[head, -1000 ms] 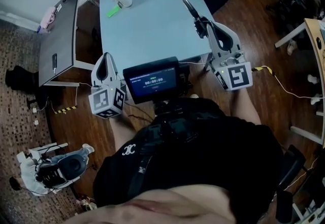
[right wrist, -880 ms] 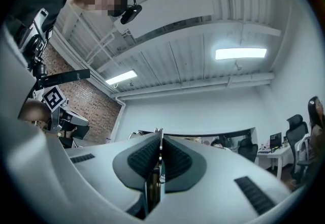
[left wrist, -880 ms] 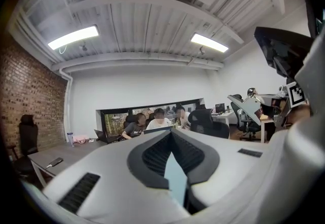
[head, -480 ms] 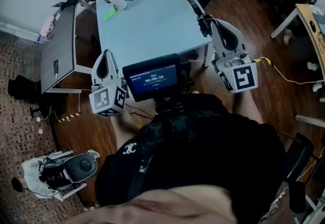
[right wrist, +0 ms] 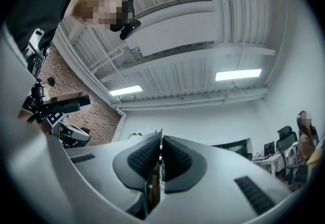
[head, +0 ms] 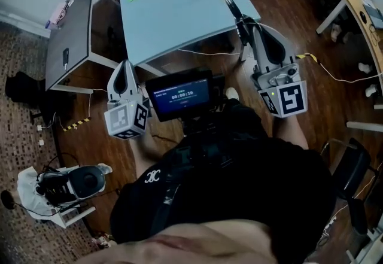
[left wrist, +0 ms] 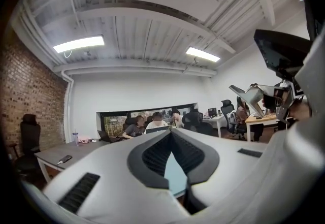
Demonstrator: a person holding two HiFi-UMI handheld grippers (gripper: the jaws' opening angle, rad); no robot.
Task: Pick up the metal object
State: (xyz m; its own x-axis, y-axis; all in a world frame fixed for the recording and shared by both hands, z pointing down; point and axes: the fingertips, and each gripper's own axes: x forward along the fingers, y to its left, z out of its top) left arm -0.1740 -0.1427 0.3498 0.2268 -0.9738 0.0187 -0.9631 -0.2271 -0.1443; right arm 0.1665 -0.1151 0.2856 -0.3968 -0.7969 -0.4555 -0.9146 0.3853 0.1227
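All but done: thin metal object (head: 230, 8) pinched in closed right claw (right wrist: 161, 139), apparently clear of counter (head: 179, 14); left claw (left wrist: 171, 133) closed on nothing; only steady holding seems left.

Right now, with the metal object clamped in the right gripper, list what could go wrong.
1. The metal object is thin and juts well past the shut jaws of the right gripper, so it might pivot or slip out.
2. Its free end shows close to the edge of the table; a careless swing could knock it there.
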